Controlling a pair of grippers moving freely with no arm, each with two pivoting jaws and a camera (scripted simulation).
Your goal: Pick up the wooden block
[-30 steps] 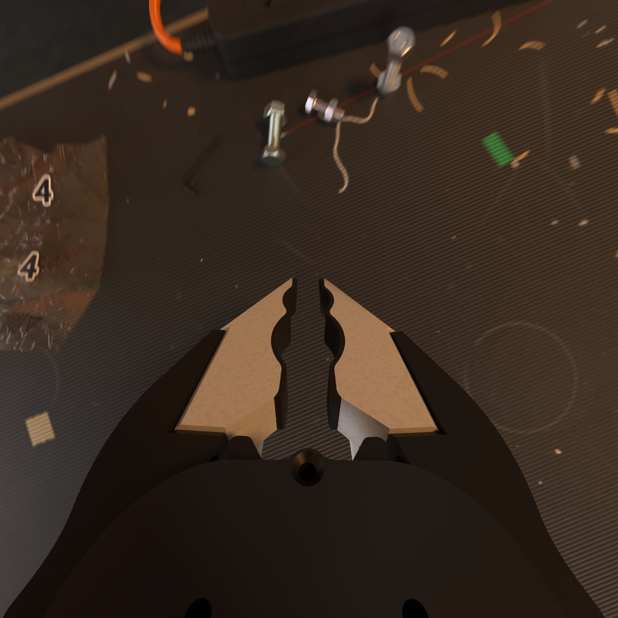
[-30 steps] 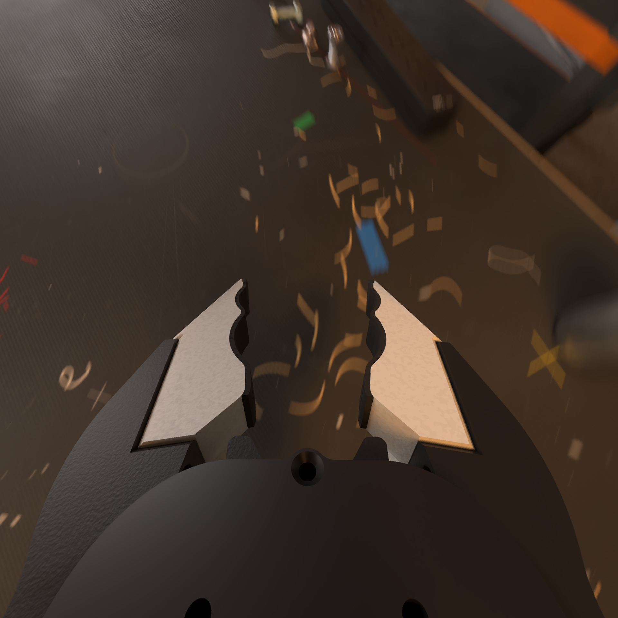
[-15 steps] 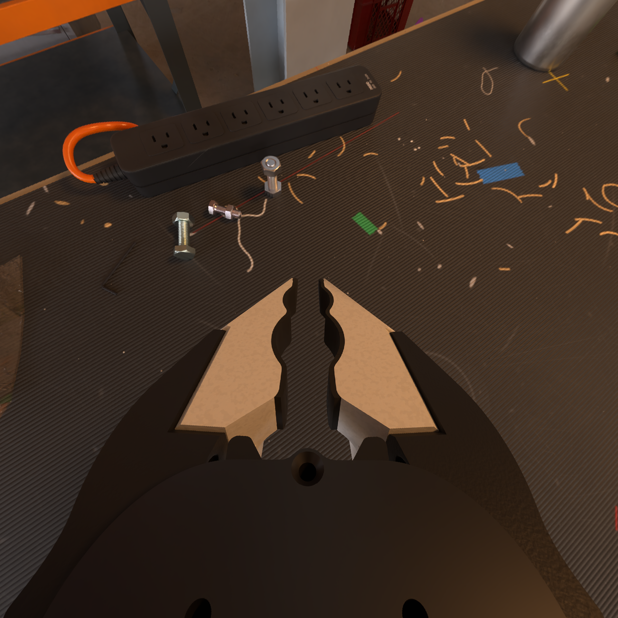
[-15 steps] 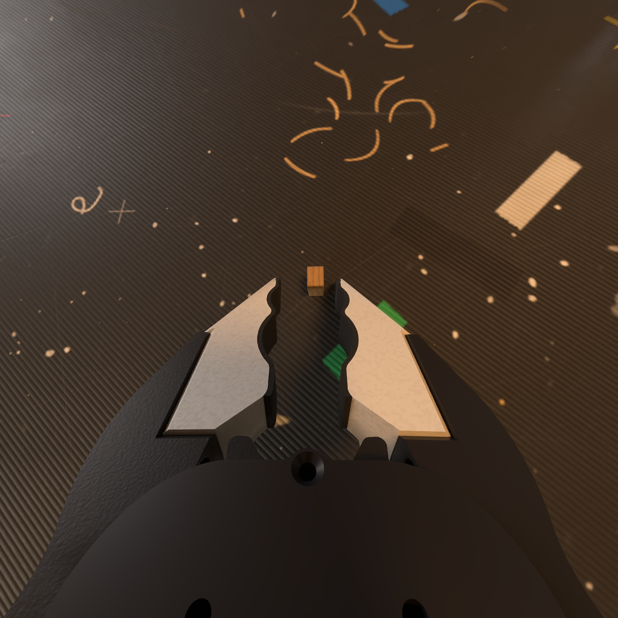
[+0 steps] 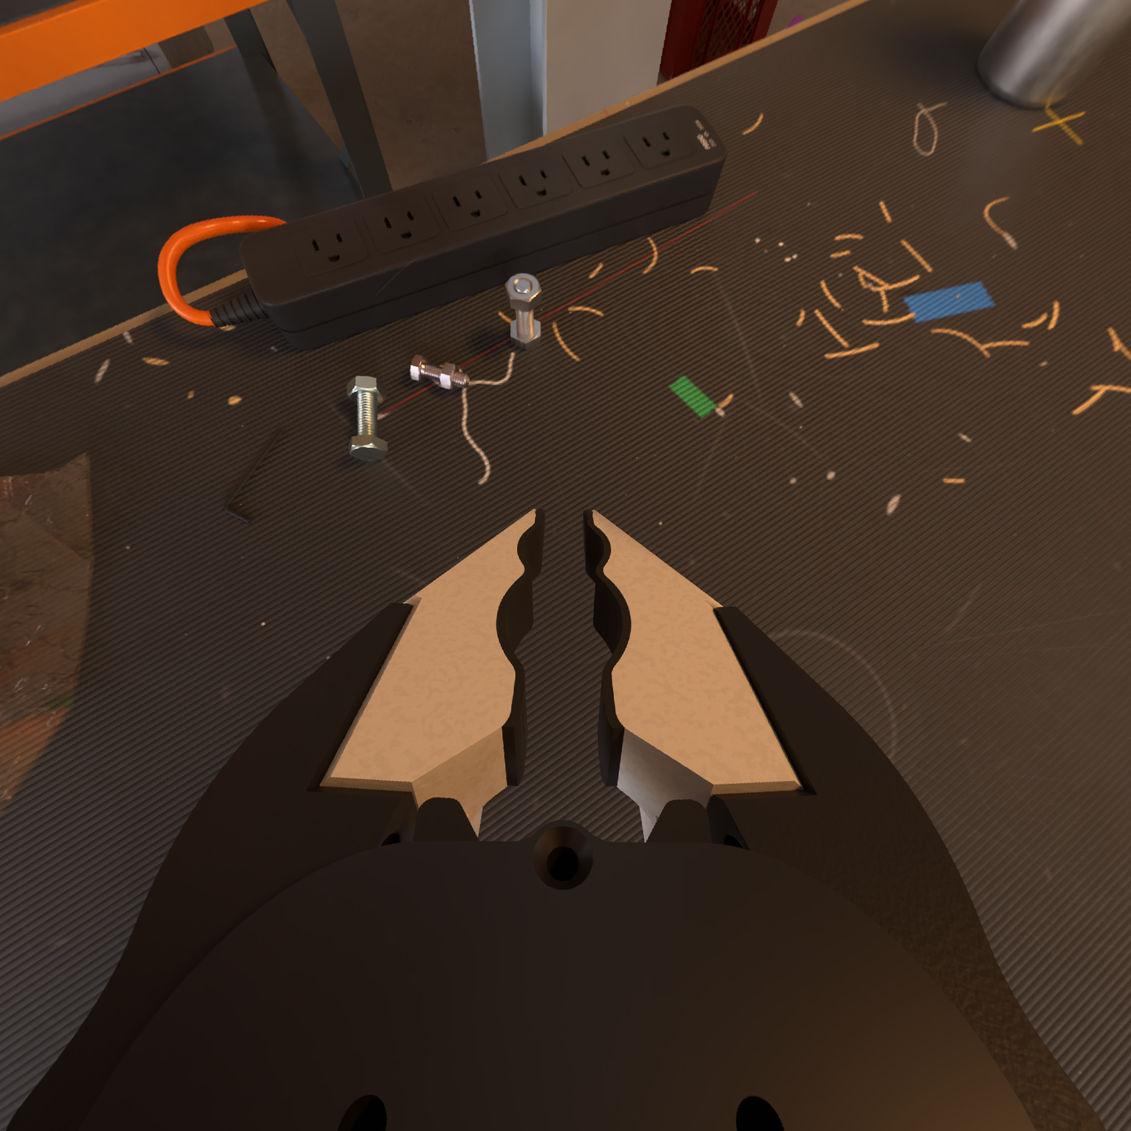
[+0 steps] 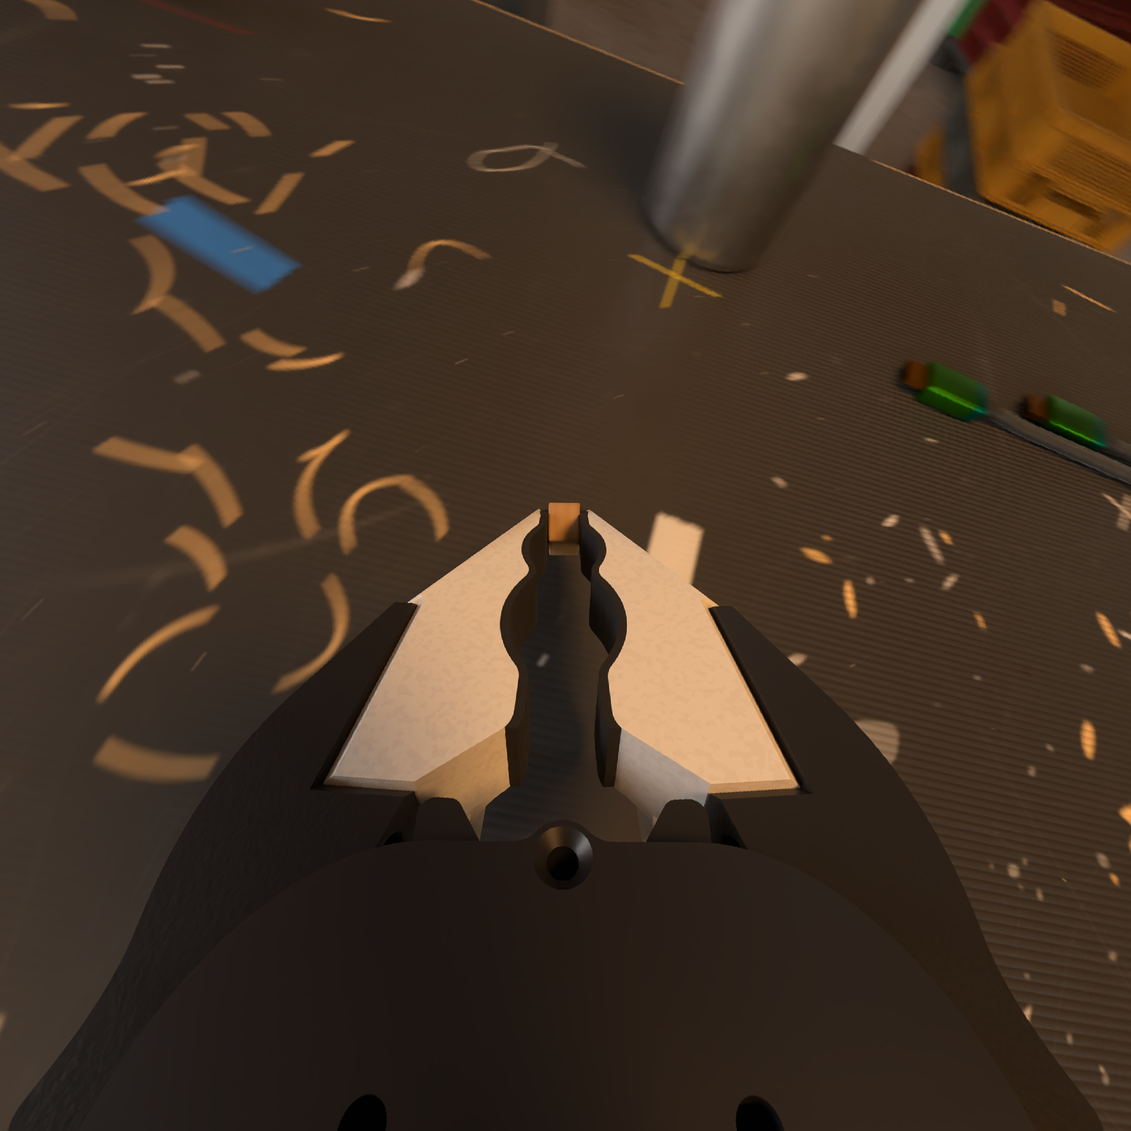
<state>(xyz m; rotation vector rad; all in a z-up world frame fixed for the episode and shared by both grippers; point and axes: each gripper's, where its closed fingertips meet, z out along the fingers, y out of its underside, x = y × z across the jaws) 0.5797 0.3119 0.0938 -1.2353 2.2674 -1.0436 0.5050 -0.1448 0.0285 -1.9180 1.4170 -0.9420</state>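
Note:
The small wooden block (image 6: 563,521) is pinched between the tips of my right gripper (image 6: 563,525), which is shut on it and holds it above the dark ribbed mat (image 6: 428,379). The right wrist view is blurred by motion. My left gripper (image 5: 563,520) hovers over the mat (image 5: 795,551) with its jaws nearly together, a narrow gap between them and nothing in it. The block does not show in the left wrist view.
A black power strip (image 5: 489,214) with an orange cord lies along the far table edge, three bolts (image 5: 367,416) in front of it. A metal cylinder (image 6: 734,134) stands ahead of the right gripper. Two green plugs (image 6: 948,391) lie to the right. Blue tape (image 6: 214,242) and wood shavings litter the mat.
My right gripper has closed on the wooden block and lifted it, and its view has swung toward the metal cylinder. The left gripper has hardly moved in the last half second.

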